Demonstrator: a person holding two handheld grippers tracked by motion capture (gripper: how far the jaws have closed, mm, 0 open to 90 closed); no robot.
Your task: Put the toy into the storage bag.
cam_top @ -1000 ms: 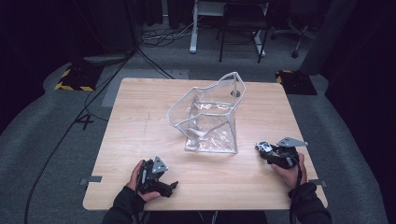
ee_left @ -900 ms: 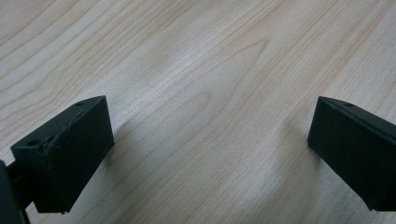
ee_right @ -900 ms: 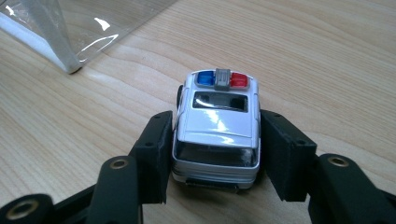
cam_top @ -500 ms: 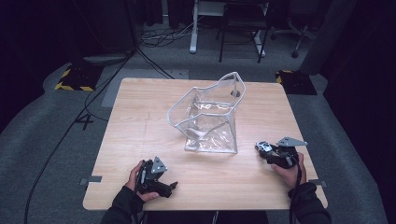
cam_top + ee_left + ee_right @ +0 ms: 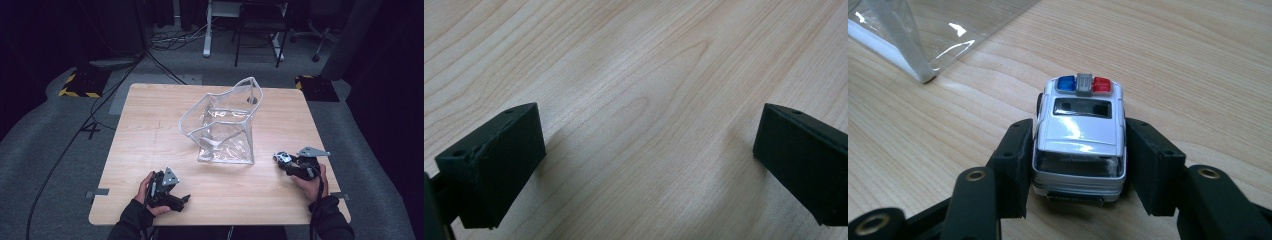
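White toy police car [image 5: 1079, 135] clamped in right gripper [image 5: 1079, 165] fingers, left gripper [image 5: 646, 160] fingers wide apart

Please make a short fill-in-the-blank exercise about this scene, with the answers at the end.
1. The right tool is shut on a toy ____ car.
2. The light bar on its roof has a blue lamp, a grey middle part and a ____ lamp.
3. The clear plastic bag stands on the wooden ____.
4. The jaws of the left tool stand ____, with nothing between them.

Missing words: police; red; table; open
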